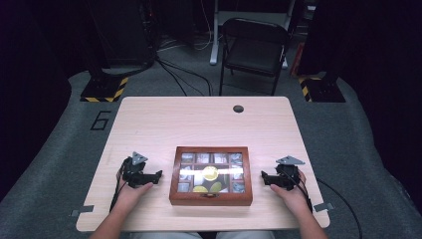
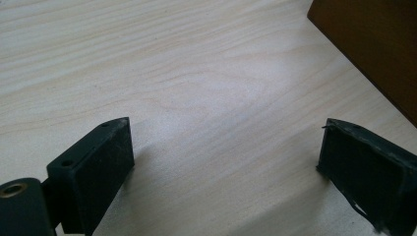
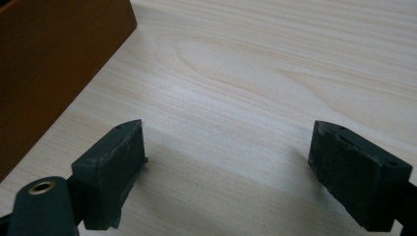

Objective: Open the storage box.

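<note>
A brown wooden box (image 1: pixel 210 176) with a glass lid divided into small panes lies shut near the table's front edge; yellow items show through the glass. Left of the box, my left gripper (image 1: pixel 155 177) rests on the table, open, nothing between its jaws. The box's side (image 2: pixel 378 44) shows at the upper right of the left gripper view, beyond that gripper (image 2: pixel 226 162). My right gripper (image 1: pixel 265 178) rests to the right of the box, also open and empty. In the right gripper view the box wall (image 3: pixel 49 69) stands at the left, past that gripper (image 3: pixel 228 162).
The pale wooden table (image 1: pixel 199 124) has a round cable hole (image 1: pixel 238 108) at its far edge. A black folding chair (image 1: pixel 254 47) stands behind the table. Cables and yellow-black striped stand bases (image 1: pixel 104 89) lie on the grey floor.
</note>
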Tool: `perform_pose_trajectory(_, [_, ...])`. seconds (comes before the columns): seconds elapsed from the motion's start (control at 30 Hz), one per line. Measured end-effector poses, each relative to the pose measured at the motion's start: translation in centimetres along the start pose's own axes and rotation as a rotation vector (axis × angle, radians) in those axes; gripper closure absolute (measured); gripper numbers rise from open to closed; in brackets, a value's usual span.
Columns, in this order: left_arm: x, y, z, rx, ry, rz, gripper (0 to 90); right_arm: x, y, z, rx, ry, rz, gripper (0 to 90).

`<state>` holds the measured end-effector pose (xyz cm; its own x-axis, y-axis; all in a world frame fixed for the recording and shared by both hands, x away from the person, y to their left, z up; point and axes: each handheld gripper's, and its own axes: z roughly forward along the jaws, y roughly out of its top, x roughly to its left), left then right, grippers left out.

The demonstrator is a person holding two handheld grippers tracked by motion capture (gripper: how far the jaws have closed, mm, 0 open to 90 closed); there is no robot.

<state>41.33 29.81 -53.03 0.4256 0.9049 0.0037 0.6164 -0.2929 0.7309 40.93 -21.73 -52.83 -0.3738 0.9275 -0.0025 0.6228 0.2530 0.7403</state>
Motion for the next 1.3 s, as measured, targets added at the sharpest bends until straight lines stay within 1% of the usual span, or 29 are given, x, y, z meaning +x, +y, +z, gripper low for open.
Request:
perform_pose_trajectory(0.07, [0.0,0.0,0.0,0.000,0.001,0.000,6.2,0.1,0.0,0.0,-0.001,-0.002,0.011,13.4])
perform_pose_trajectory(0.2, [0.0,0.0,0.0,0.000,0.001,-0.001,6.1,0.2,0.0,0.1,0.000,-0.006,0.018,13.4])
perform_pose_trajectory(0.43, [0.0,0.0,0.0,-0.001,0.002,-0.002,6.7,0.2,0.0,0.0,-0.003,-0.005,0.019,13.2])
perform_pose_trajectory(0.47, [0.0,0.0,-0.1,-0.005,0.005,-0.017,7.7,0.2,0.0,0.0,-0.004,-0.005,0.020,13.3])
perform_pose_trajectory(0.57, [0.1,-0.1,-0.2,-0.011,0.009,-0.018,12.9,0.2,0.0,0.0,-0.003,-0.004,0.018,13.5])
perform_pose_trajectory(0.6, [0.2,-0.1,-0.2,-0.022,0.015,-0.022,14.8,0.2,0.0,0.0,-0.005,-0.001,0.014,13.9])
perform_pose_trajectory(0.67, [0.1,-0.1,-0.3,-0.019,0.016,-0.022,15.0,0.1,0.0,0.0,-0.004,0.001,0.004,14.0])
perform_pose_trajectory(0.8, [0.1,-0.2,-0.3,-0.020,0.014,-0.023,15.4,0.1,0.0,0.0,-0.003,0.001,0.004,14.0])
perform_pose_trajectory(0.83, [0.1,-0.2,-0.4,-0.021,0.014,-0.021,15.4,0.1,0.0,0.0,0.001,0.008,0.012,14.1])
perform_pose_trajectory(0.9, [0.2,-0.2,-0.5,-0.015,0.007,-0.021,18.3,0.0,0.1,0.0,0.006,0.010,0.005,14.9])
perform_pose_trajectory(0.93, [0.2,-0.2,-0.6,-0.016,0.003,-0.026,20.4,-0.1,0.2,-0.1,0.022,0.009,-0.004,16.9])
perform_pose_trajectory(1.03, [0.2,-0.1,-0.9,-0.017,-0.027,-0.066,23.5,-0.2,0.4,-0.3,0.033,0.010,0.007,20.3])
perform_pose_trajectory(1.07, [0.2,-0.1,-1.0,-0.011,-0.043,-0.081,24.0,-0.2,0.4,-0.5,0.040,0.016,0.025,21.1])
perform_pose_trajectory(1.1, [0.1,-0.1,-1.1,-0.017,-0.048,-0.088,24.9,-0.3,0.6,-0.7,0.041,0.034,0.039,22.6])
perform_pose_trajectory(1.17, [0.0,0.1,-1.4,-0.013,-0.062,-0.095,27.7,-0.2,1.0,-1.3,0.033,0.046,0.043,27.5])
perform_pose_trajectory(1.23, [-0.1,0.2,-1.7,-0.005,-0.064,-0.084,30.7,0.0,1.3,-1.9,0.014,0.049,0.043,31.6])
perform_pose_trajectory(1.3, [-0.4,0.5,-2.3,-0.009,-0.060,-0.070,32.7,0.2,1.8,-2.5,0.002,0.037,0.040,34.3])
